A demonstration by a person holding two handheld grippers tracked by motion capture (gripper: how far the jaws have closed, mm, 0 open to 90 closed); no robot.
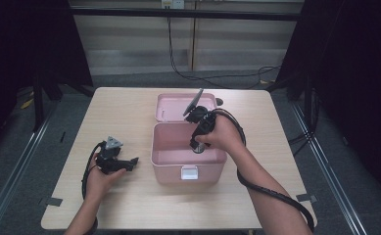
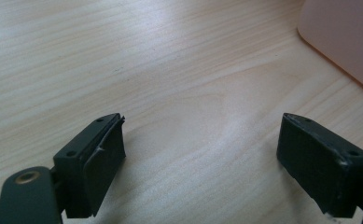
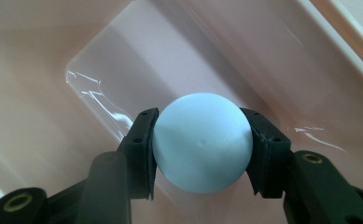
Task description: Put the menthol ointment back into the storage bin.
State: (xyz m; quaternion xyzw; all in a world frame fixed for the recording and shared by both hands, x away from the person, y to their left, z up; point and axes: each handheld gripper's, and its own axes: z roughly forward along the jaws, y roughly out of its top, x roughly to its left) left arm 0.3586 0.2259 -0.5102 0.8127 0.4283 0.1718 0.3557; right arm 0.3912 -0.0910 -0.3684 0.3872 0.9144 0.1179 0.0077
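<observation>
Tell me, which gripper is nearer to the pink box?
Right. The right gripper reaches down into the pink box, clamped on a light blue ball. The left gripper rests open on the table beside the box.

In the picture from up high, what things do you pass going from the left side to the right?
Left gripper → pink box → right gripper, reaching down into the box.

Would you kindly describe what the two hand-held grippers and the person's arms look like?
Both are black two-jaw tools. The left gripper carries a grey three-cornered plate on top; its flat rectangular black pads look scuffed at the edges, and brass-coloured rivets sit at the jaw pivots. The right gripper has screw holes along its pad holders. A thick black ribbed cable trails from it. The forearms are bare, with no sleeves in view.
</observation>
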